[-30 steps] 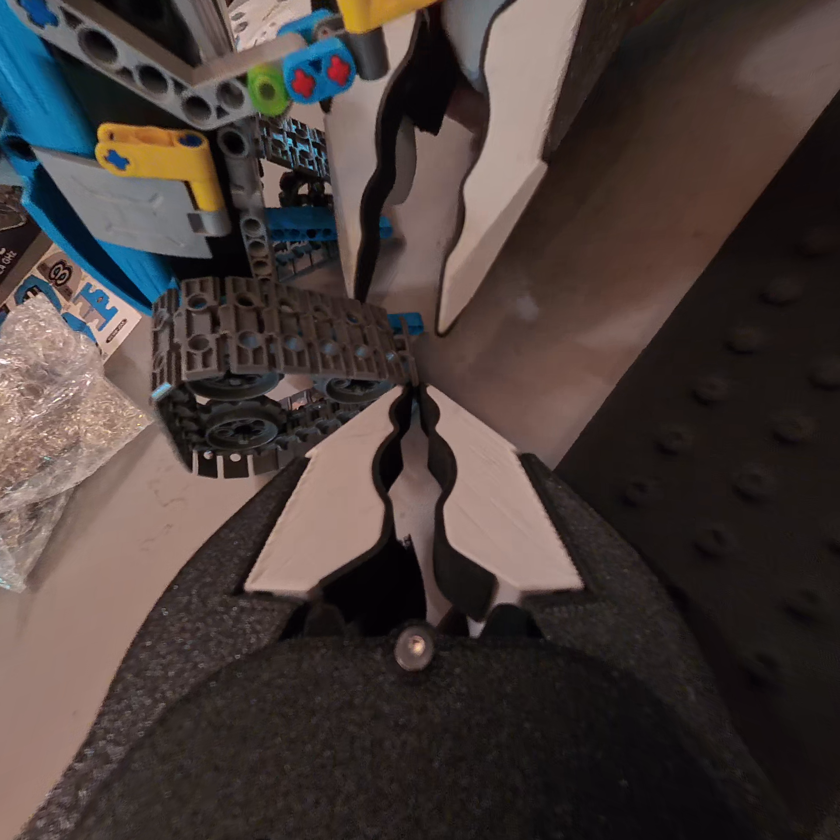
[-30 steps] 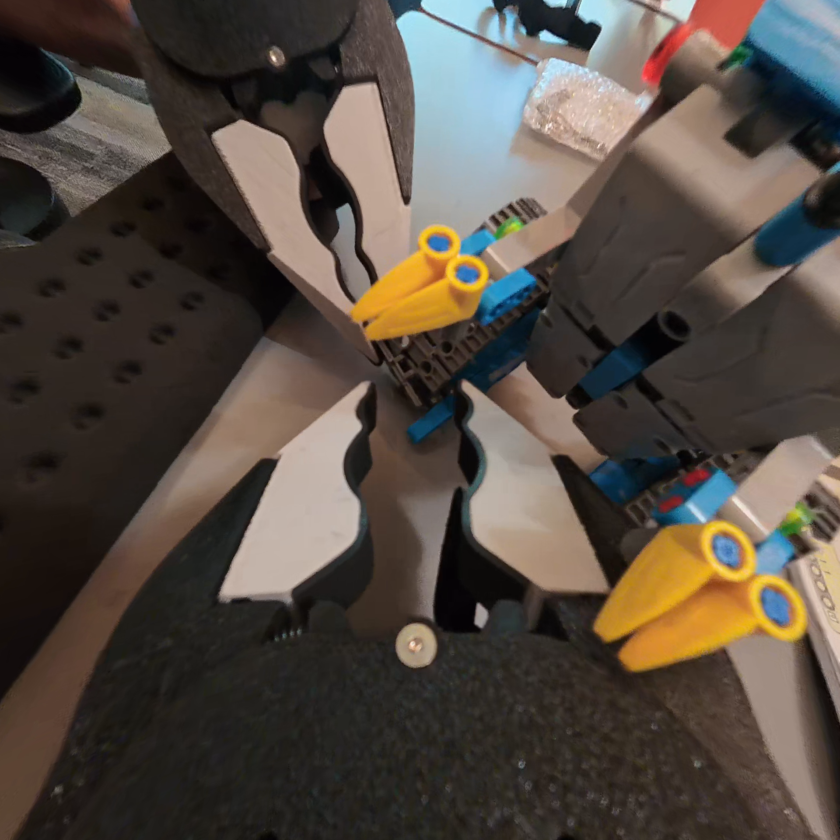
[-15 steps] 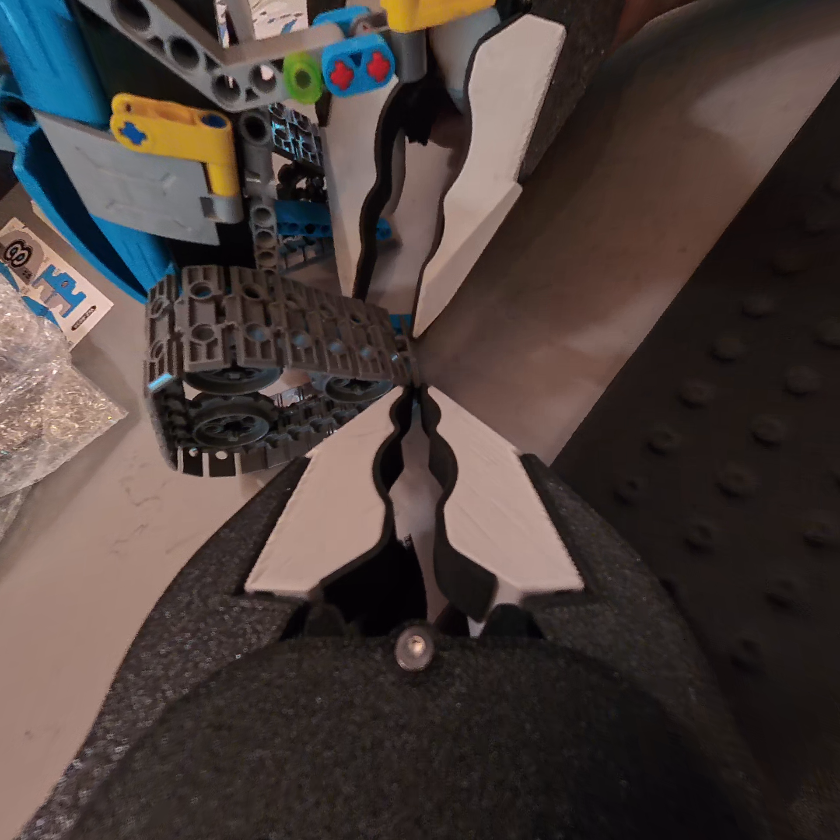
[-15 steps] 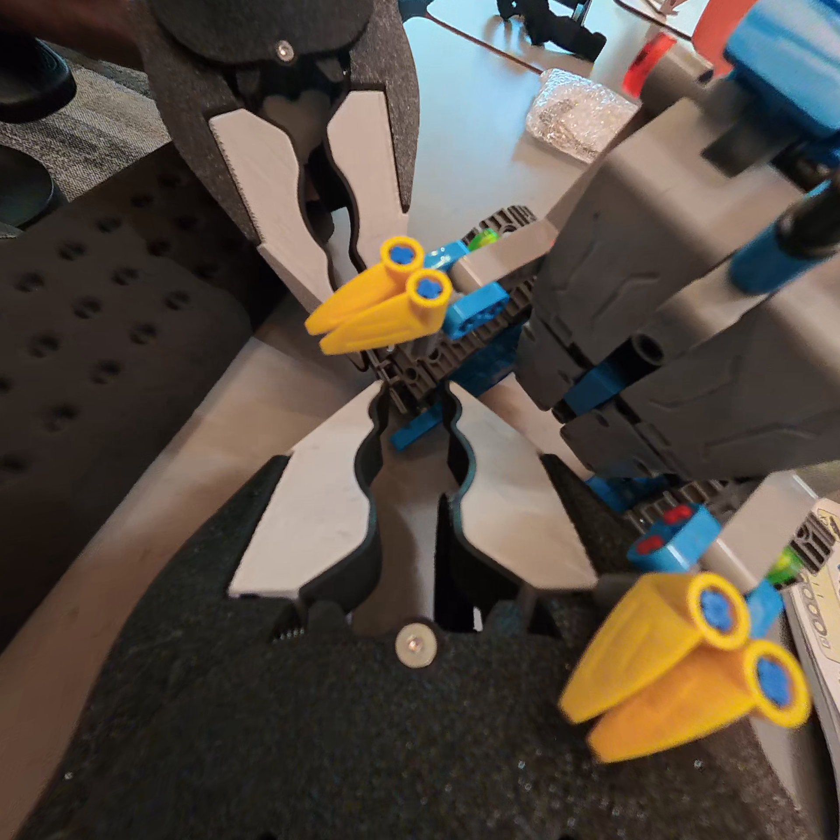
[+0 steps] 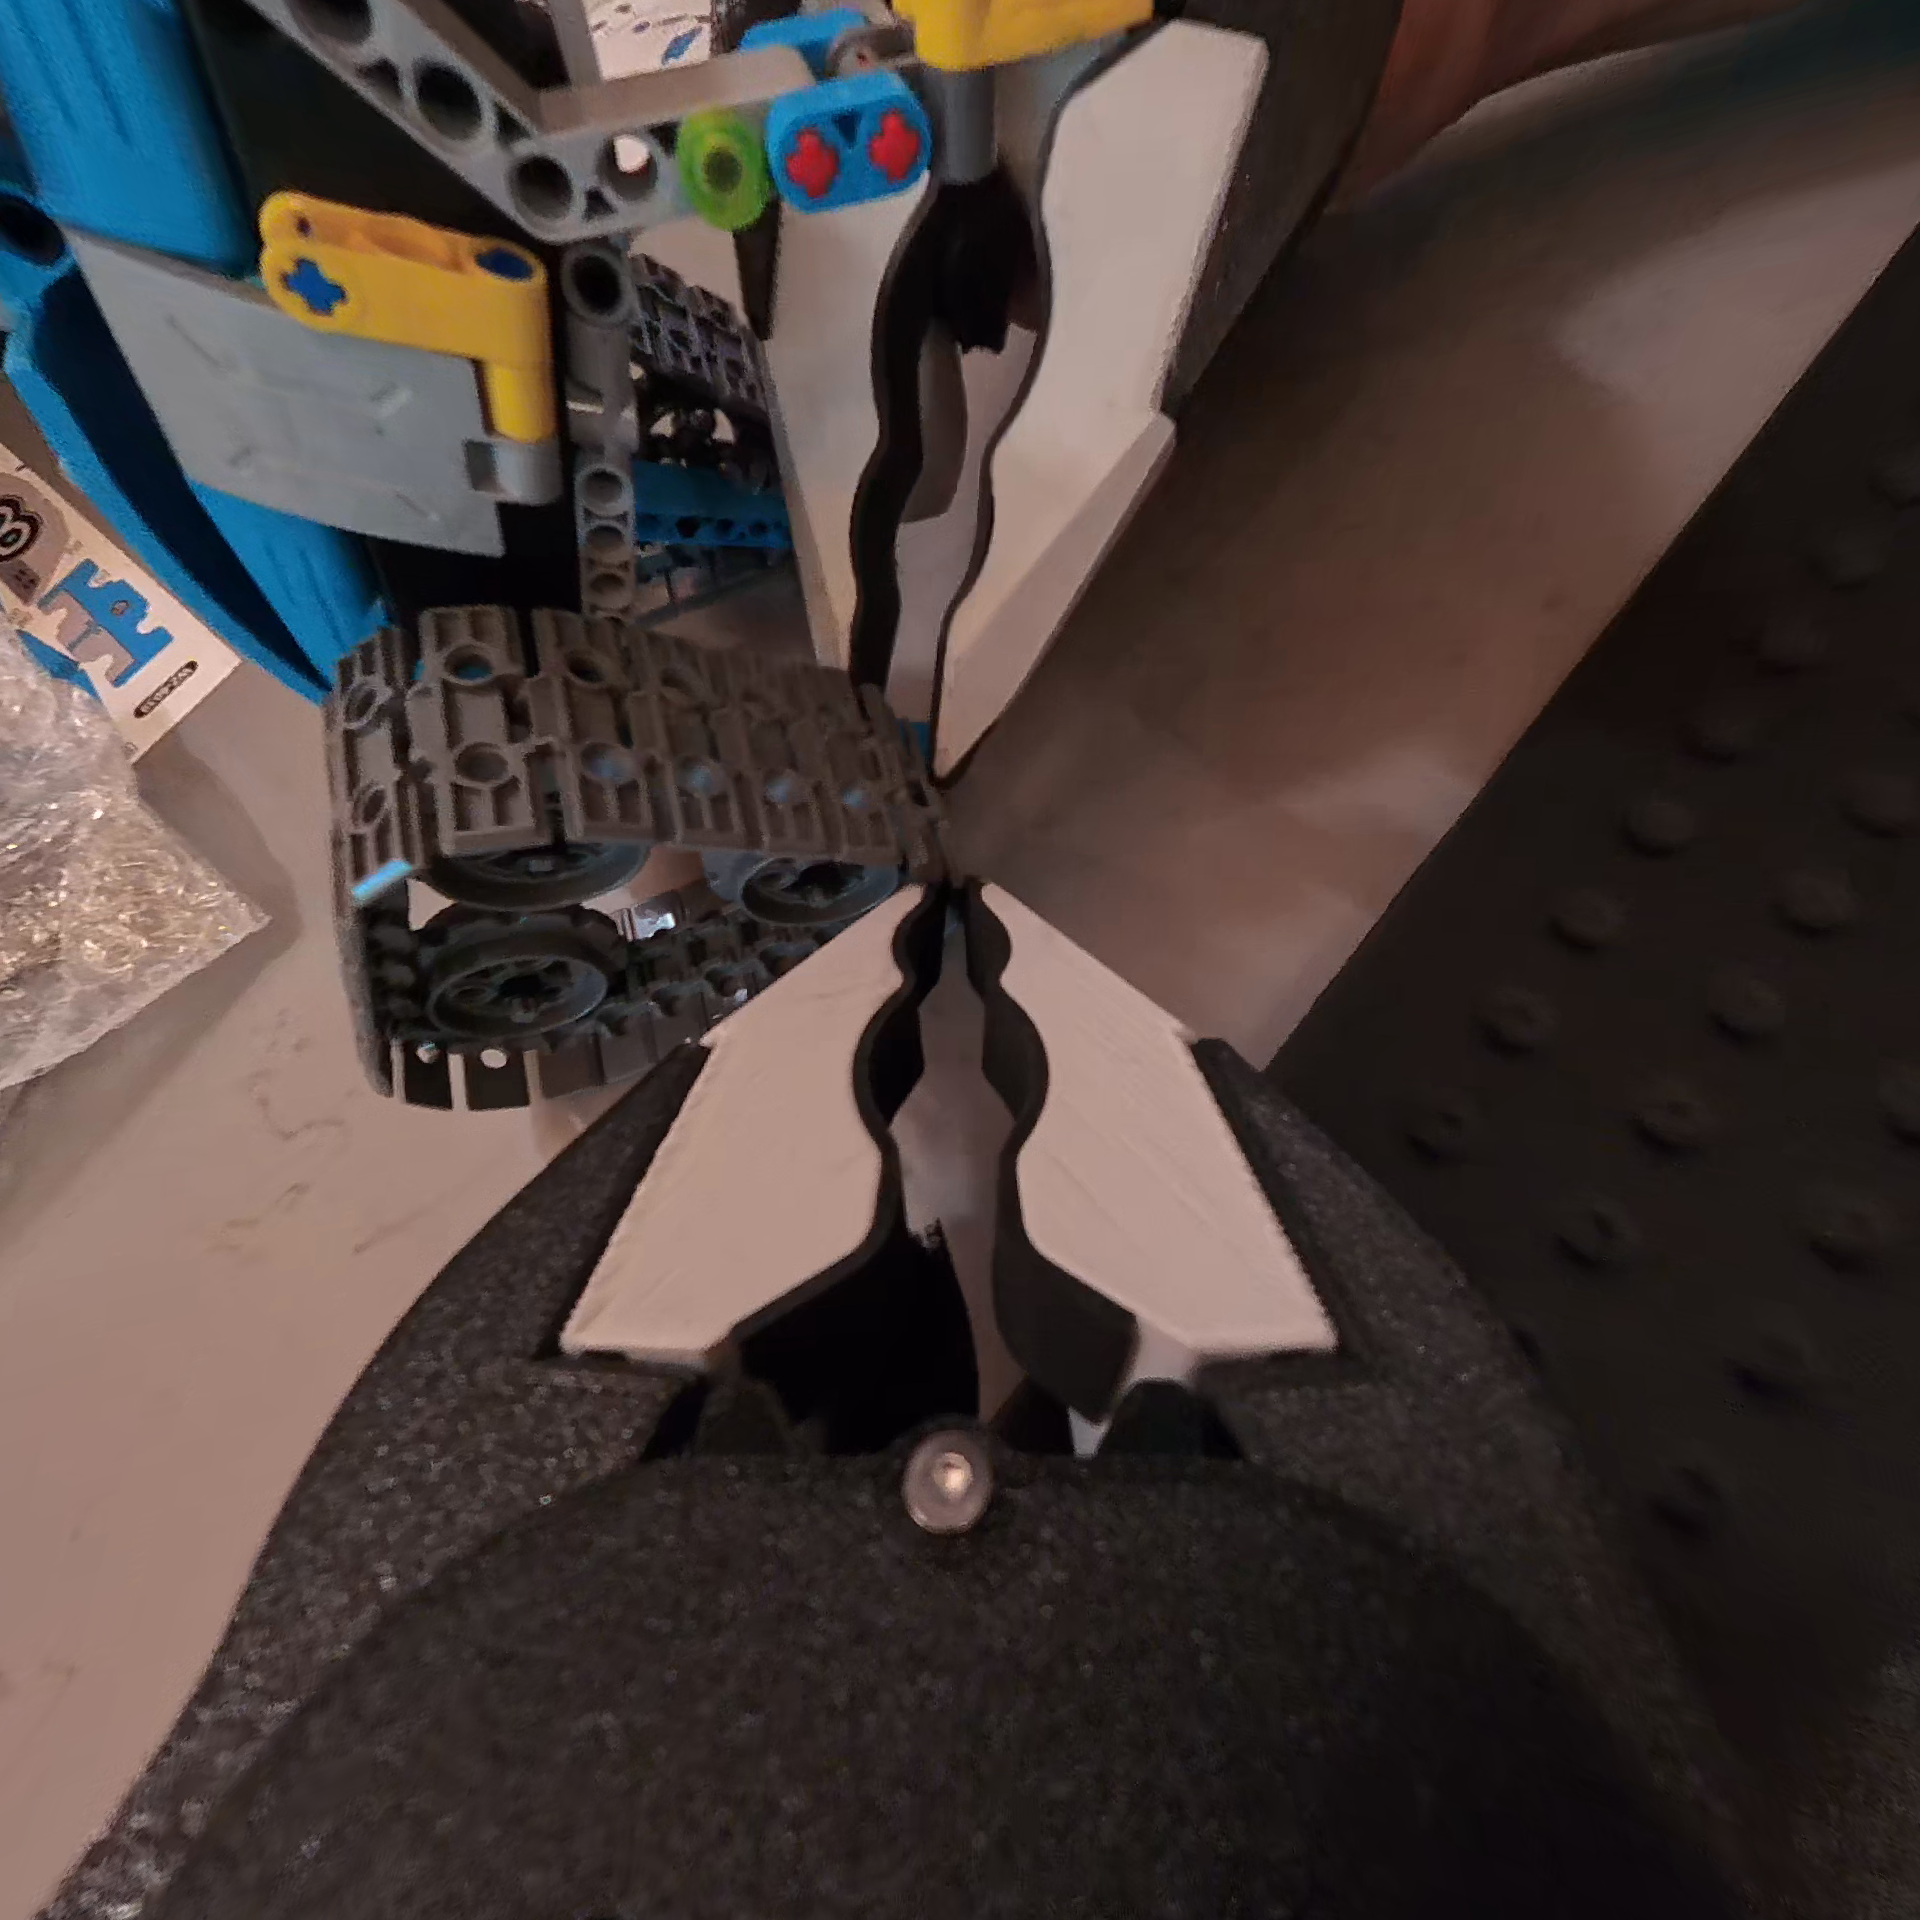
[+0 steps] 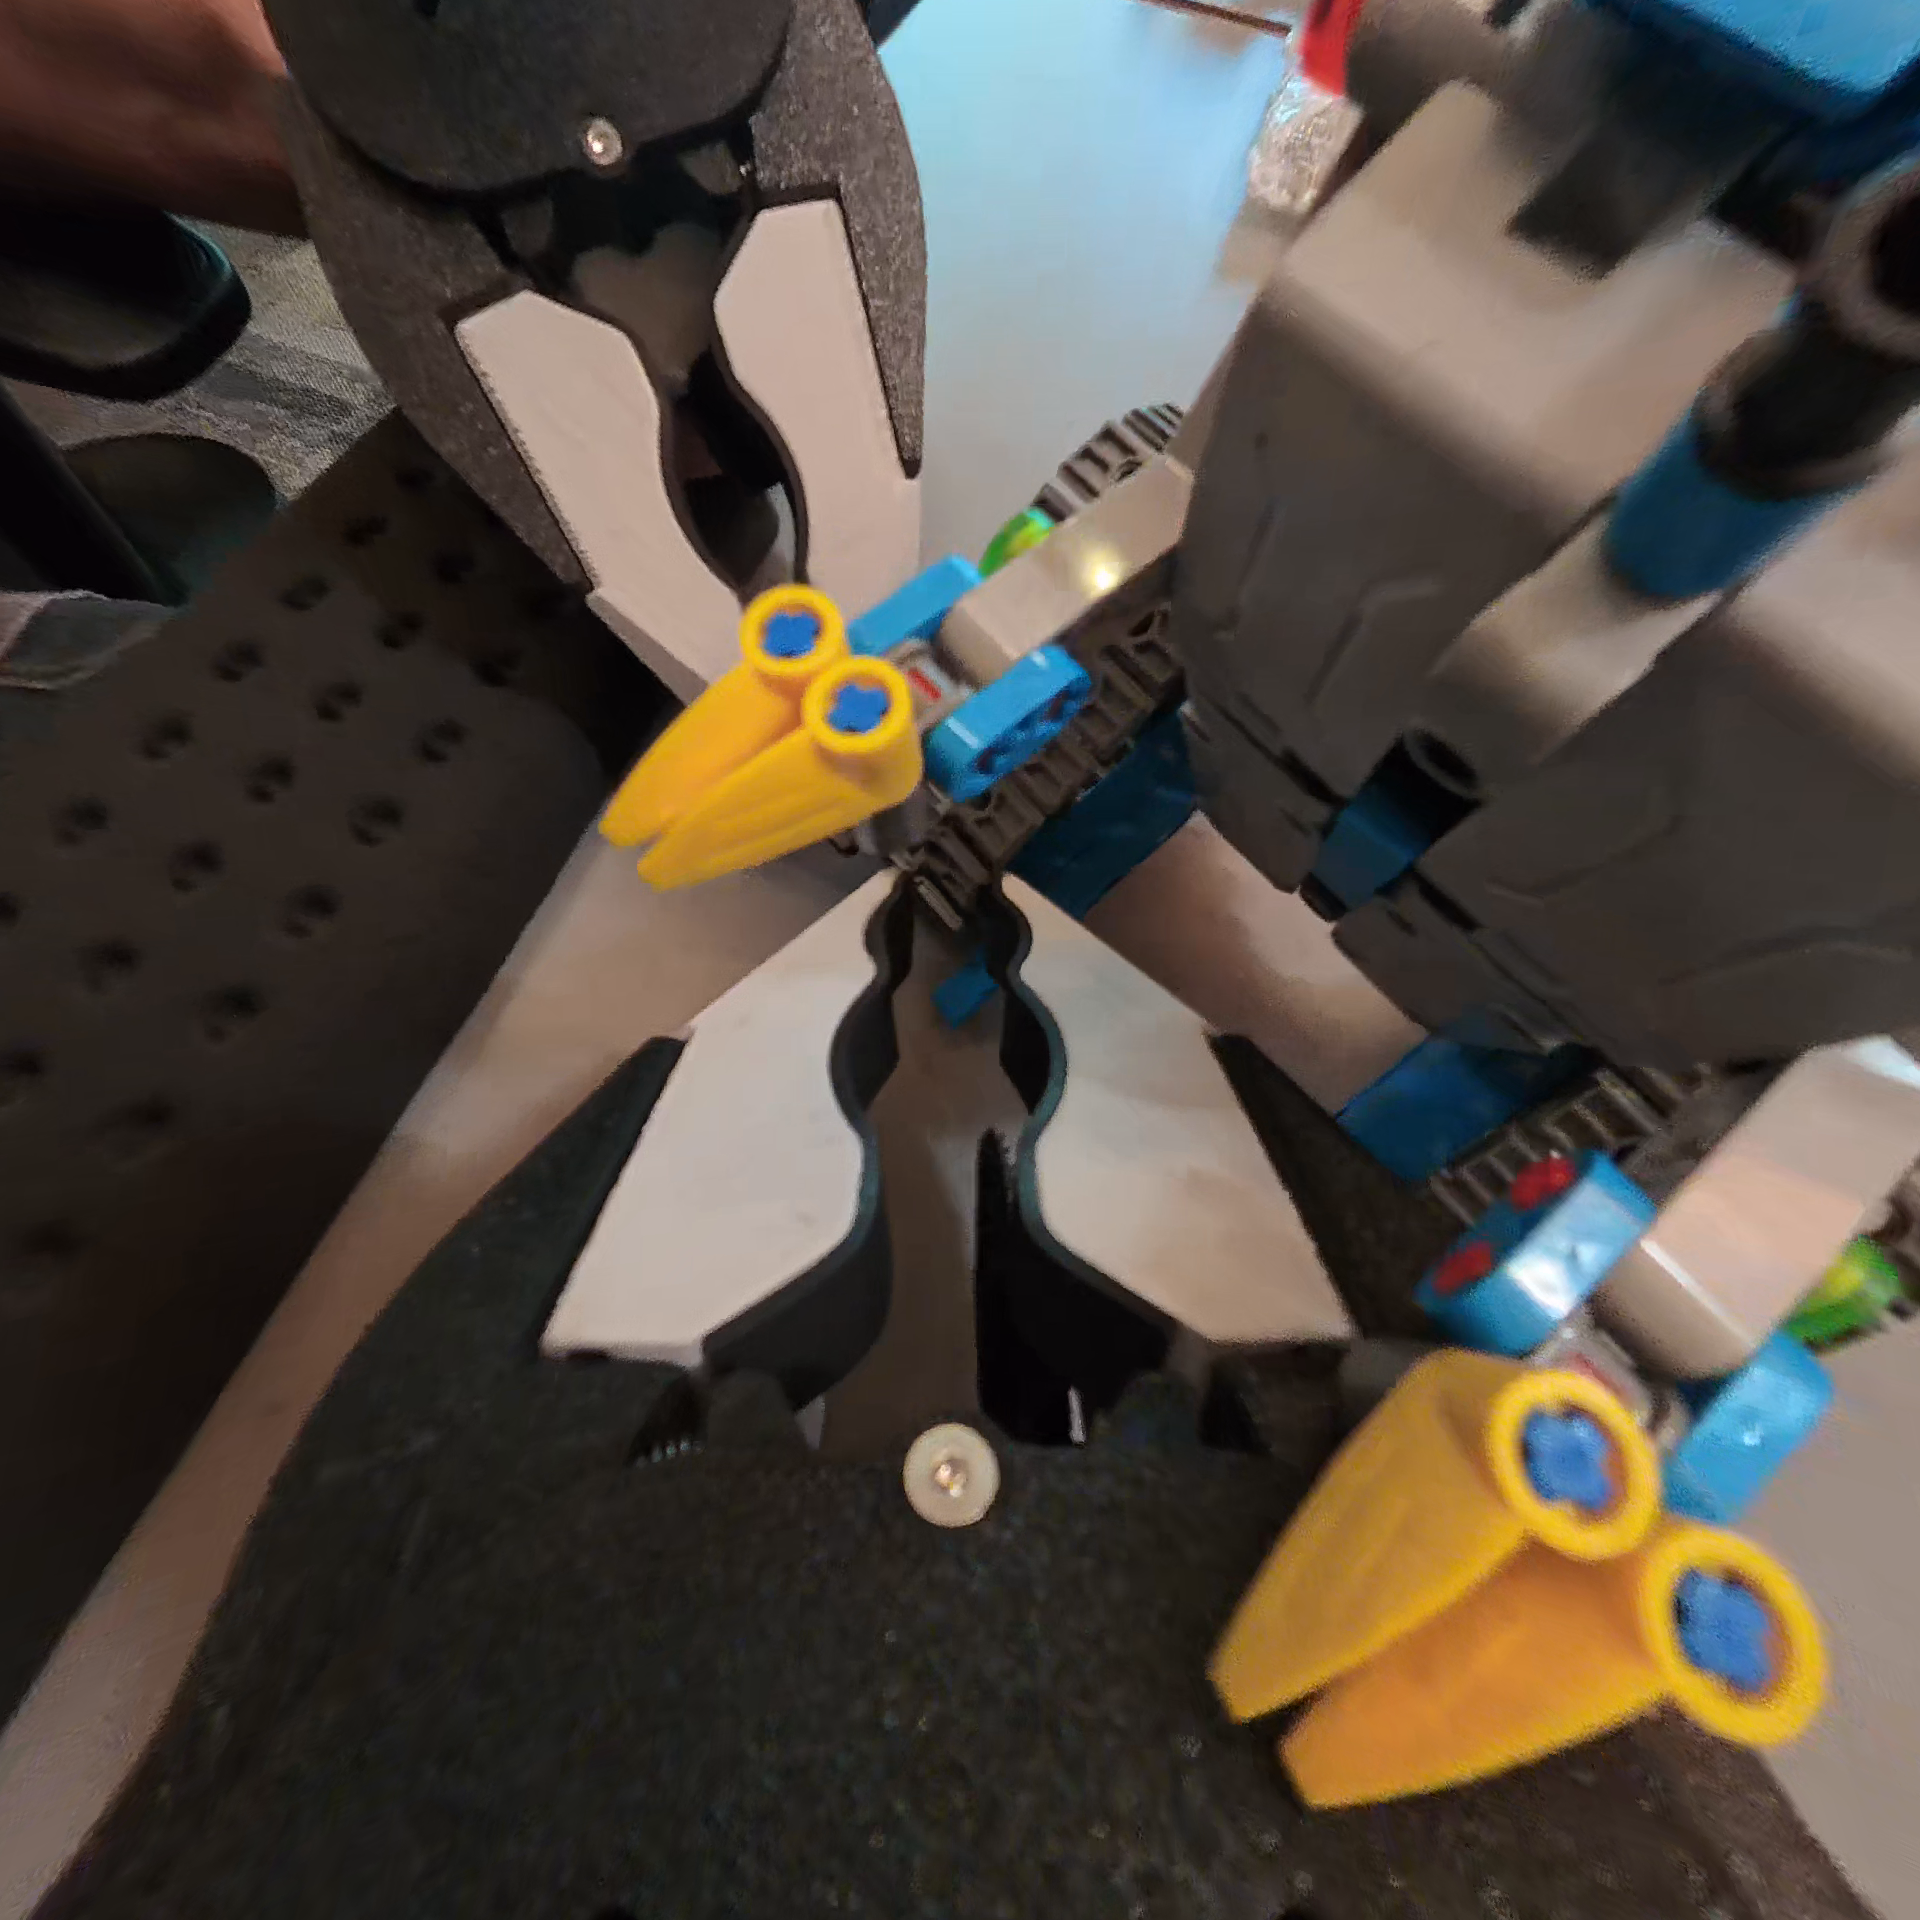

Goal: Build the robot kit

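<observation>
Here the left gripper (image 5: 943,902) has its fingers pressed together at the end of a dark grey track (image 5: 623,748) on a blue and grey brick robot (image 5: 312,416); the right gripper (image 6: 951,914), opposite, pinches that track's end too; both stand over a pale table (image 5: 208,1247), beside a black studded mat (image 5: 1662,1039).

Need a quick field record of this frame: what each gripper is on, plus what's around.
left gripper: fingers closed together, tips at the end of the grey track, grip not confirmable
right gripper: fingers pinched on the same track end and a small blue piece
model: toy tracked robot, grey and blue body, yellow claws on its arms
surface: pale table
right of table in the left wrist view: black studded mat
nearby: clear plastic bag, printed sheet
</observation>
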Action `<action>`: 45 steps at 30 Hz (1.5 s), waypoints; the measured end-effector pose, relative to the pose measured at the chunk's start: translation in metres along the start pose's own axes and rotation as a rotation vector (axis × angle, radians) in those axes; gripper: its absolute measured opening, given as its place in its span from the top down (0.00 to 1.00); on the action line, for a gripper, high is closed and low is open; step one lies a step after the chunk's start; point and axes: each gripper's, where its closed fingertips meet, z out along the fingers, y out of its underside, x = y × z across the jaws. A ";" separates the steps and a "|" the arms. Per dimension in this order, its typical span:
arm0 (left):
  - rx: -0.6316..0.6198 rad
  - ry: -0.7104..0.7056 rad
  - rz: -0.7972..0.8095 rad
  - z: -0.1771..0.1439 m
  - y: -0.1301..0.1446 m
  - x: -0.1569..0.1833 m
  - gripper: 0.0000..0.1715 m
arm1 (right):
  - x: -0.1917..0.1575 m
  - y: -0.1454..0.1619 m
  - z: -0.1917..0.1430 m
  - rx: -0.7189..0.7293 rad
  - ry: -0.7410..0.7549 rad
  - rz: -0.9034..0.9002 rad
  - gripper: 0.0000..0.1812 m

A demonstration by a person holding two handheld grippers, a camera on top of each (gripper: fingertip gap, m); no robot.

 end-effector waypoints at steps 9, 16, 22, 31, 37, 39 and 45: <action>-0.014 -0.059 -0.001 0.000 0.002 -0.007 0.97 | 0.005 -0.001 0.002 0.009 0.001 0.046 0.94; -0.041 -0.213 0.072 -0.004 -0.002 -0.014 0.86 | 0.006 -0.002 0.003 0.016 0.001 0.049 0.94; -0.096 -0.250 0.105 0.000 0.001 -0.015 0.92 | 0.007 -0.002 0.004 0.014 0.008 0.066 0.94; -0.092 -0.221 0.045 0.000 0.000 -0.015 0.95 | 0.005 -0.002 0.004 0.000 0.035 0.022 0.94; -0.088 -0.172 0.014 0.000 0.000 -0.016 0.97 | 0.004 -0.002 0.003 -0.001 0.040 0.014 0.96; -0.090 -0.165 0.003 0.002 0.000 -0.016 0.98 | 0.005 -0.001 0.002 -0.006 0.051 0.015 0.97; -0.078 -0.122 -0.023 0.002 0.001 -0.015 0.98 | 0.006 -0.002 0.002 0.018 0.060 -0.093 0.95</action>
